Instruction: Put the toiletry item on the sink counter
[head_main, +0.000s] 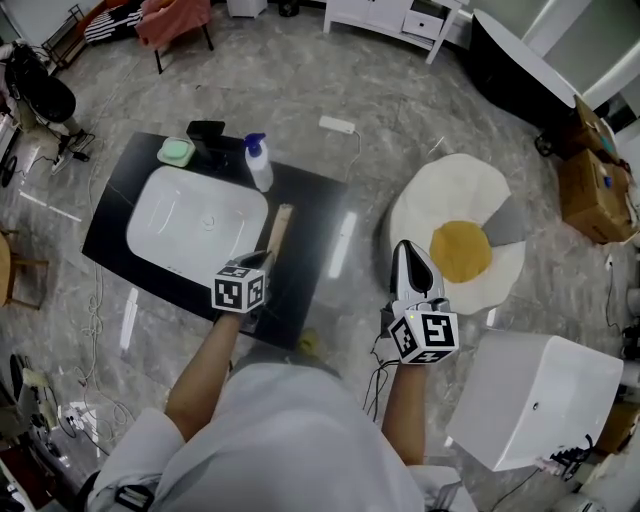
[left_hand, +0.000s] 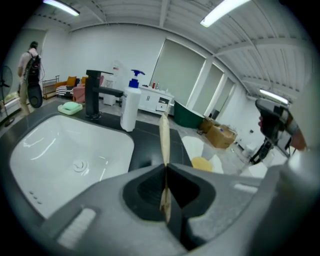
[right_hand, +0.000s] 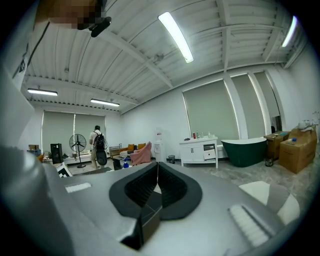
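- Grip: left gripper (left_hand: 165, 169) has its fingers pinched on the near end of the toiletry item (left_hand: 164, 136), a thin tan strip held edge-on. Most of its length sticks out unsupported. Likely fault: any knock at the far tip levers it round or pulls it out of the pads.
- Position: the item lies over the dark desk (head_main: 322, 222), on the strip just right of the basin (head_main: 178, 232), centre-left in the head view. Cannot tell whether it touches the surface. If the fingers spread while it hangs clear, it could bounce or skid on the glossy top.
- Left side: the basin rim is just beside the strip. A tilt that way on release would probably send it into the bowl.
- Ahead: pump bottle (head_main: 259, 164) stands near the far tip, with the faucet (head_main: 206, 134) and green soap dish (head_main: 176, 152) further to the upper left. Pushing forward risks toppling the bottle.
- Near edge: the gripper sits close to the desk's front edge. Set down too short, the strip could overhang and drop to the floor.
- Right gripper (head_main: 408, 252): fingers pressed together on nothing, over the floor by the egg-shaped rug (head_main: 462, 250), well apart and no help for a catch.
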